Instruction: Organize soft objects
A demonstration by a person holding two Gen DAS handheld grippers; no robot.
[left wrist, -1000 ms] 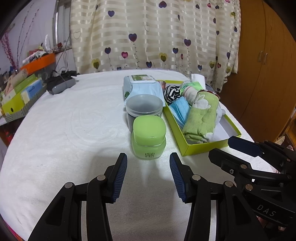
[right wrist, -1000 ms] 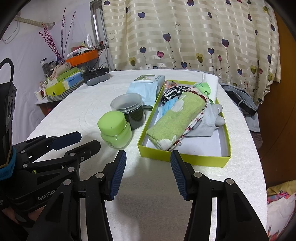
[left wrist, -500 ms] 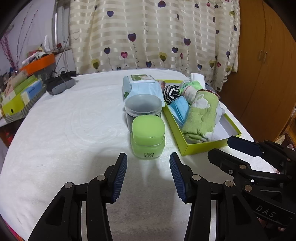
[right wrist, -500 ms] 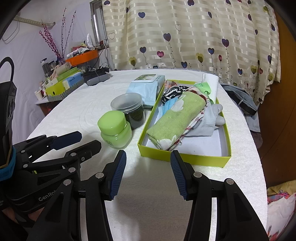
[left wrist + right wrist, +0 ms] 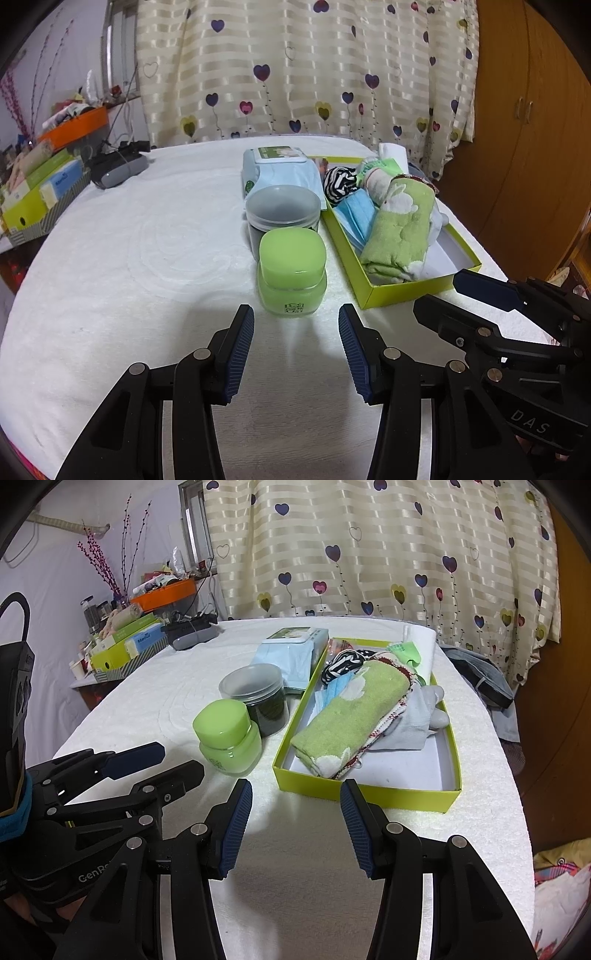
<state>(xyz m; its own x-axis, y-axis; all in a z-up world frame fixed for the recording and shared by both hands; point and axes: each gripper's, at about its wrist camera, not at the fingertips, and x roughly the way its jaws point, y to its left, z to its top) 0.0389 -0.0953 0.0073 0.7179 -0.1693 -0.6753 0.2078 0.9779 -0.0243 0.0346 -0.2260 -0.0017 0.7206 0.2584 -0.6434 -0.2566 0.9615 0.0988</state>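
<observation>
Both tools, left tool (image 5: 296, 325) and right tool (image 5: 296, 799), hang released; green towel (image 5: 343, 716) lies lengthwise in the box (image 5: 369, 794).

A lived-in home room: a heart-print curtain (image 5: 303, 70) hangs behind a worktop (image 5: 129, 258) covered in white towelling. Right of the curtain stands a wooden wardrobe (image 5: 524, 122); left of it, a cluttered shelf (image 5: 122, 642) holds boxes and dried twigs.

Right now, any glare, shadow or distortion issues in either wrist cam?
Left wrist view: sharp; fisheye bends the white tablecloth edge, black vignette in the corners, soft shadow in front of the green jar. Right wrist view: also sharp; small highlight on the jar's lid, curtain bright but not blown out.
</observation>
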